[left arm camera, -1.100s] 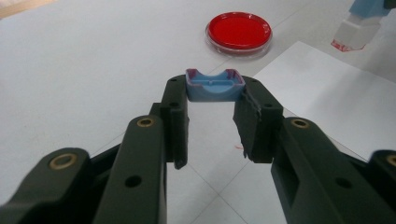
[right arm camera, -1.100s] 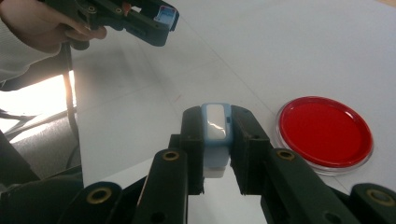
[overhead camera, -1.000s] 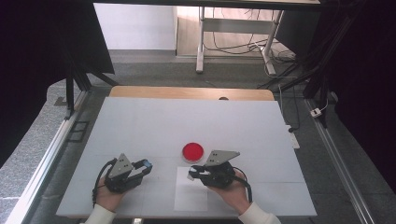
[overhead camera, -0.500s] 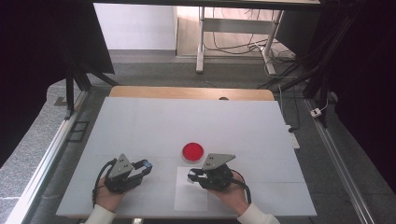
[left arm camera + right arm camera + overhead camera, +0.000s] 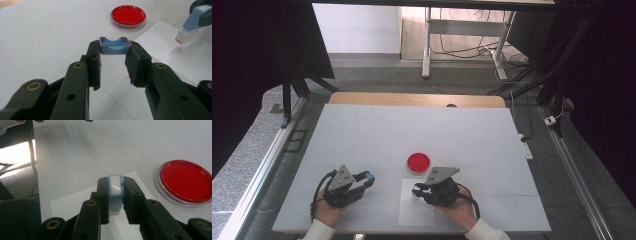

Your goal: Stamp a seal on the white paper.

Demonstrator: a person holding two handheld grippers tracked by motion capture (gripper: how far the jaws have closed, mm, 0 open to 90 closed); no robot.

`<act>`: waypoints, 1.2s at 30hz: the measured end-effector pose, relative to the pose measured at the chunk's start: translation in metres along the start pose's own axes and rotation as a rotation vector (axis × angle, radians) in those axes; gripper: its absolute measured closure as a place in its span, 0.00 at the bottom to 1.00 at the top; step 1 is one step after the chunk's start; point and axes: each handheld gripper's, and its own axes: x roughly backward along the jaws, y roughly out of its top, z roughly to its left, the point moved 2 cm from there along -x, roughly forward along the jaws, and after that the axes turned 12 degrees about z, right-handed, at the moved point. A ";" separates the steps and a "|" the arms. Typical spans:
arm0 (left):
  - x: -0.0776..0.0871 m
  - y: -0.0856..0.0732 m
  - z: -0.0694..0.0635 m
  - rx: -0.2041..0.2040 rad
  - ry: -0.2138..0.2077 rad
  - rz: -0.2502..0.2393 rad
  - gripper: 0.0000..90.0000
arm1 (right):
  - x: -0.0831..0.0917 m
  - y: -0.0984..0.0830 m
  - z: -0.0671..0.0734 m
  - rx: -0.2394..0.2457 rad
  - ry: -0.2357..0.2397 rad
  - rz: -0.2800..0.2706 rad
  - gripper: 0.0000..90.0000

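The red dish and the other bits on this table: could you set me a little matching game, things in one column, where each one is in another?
Things:
1. red dish
2. blue cap
3. blue stamp
4. white sheet

Places:
A. clamped in the right tongs
B. flat on the table's near edge
C. clamped in the left tongs
D. standing free on the table, beyond the sheet

Pairs: 1-D, 2-C, 3-A, 4-B
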 end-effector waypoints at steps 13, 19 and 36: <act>0.000 0.000 0.000 -0.001 0.000 0.002 0.73 | -0.004 -0.003 -0.002 0.001 -0.017 0.013 0.84; 0.000 -0.001 0.000 0.001 -0.001 0.003 0.73 | -0.006 -0.003 -0.001 0.010 -0.028 0.025 0.84; -0.001 -0.001 0.001 0.003 0.000 0.004 0.73 | -0.011 -0.007 -0.002 0.021 -0.035 0.032 0.84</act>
